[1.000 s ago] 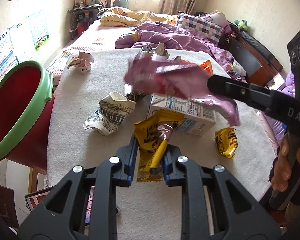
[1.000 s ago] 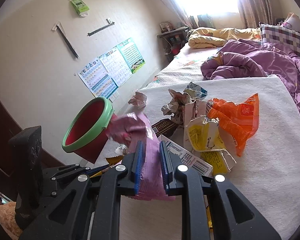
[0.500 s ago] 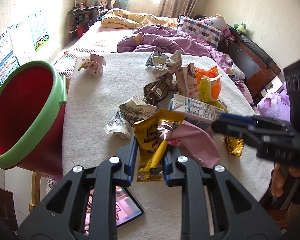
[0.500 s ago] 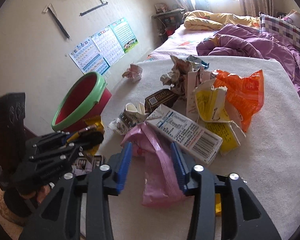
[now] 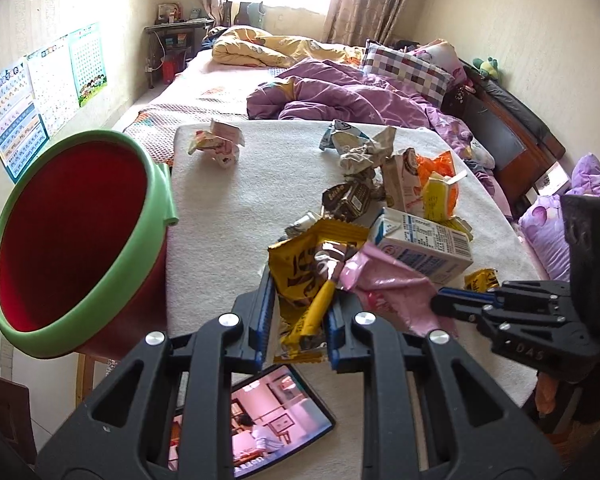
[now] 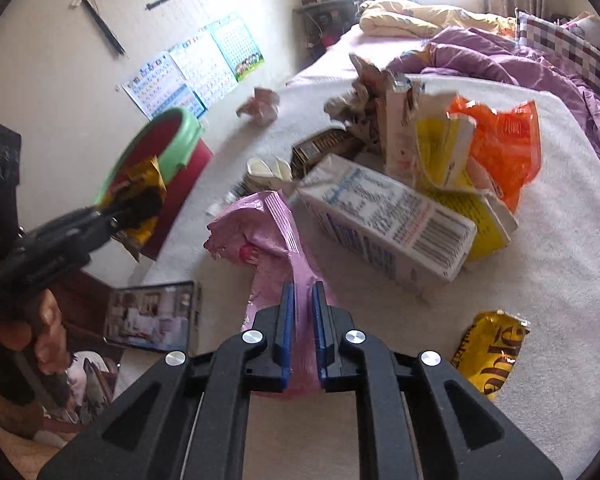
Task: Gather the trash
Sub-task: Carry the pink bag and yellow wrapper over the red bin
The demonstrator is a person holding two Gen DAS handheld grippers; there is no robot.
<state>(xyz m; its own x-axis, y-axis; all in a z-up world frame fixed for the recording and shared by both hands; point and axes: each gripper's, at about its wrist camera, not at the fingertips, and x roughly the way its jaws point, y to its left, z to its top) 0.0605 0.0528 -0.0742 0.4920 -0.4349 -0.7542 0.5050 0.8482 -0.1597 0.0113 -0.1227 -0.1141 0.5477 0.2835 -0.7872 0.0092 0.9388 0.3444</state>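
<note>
My left gripper is shut on a yellow snack wrapper and holds it above the table's near edge, right of the red bin with a green rim. My right gripper is shut on a pink plastic wrapper that rests on the white tablecloth. In the right wrist view the left gripper holds the yellow wrapper in front of the bin. In the left wrist view the right gripper pinches the pink wrapper.
Trash lies across the table: a white milk carton, an orange bag, yellow cartons, a small yellow wrapper, crumpled paper, a brown carton. A phone with a lit screen lies at the near edge. A bed is behind.
My right gripper opened half a second ago with the pink wrapper down on the table, and has shut on it again. My left gripper has moved left, nearer the bin, still holding the yellow wrapper.
</note>
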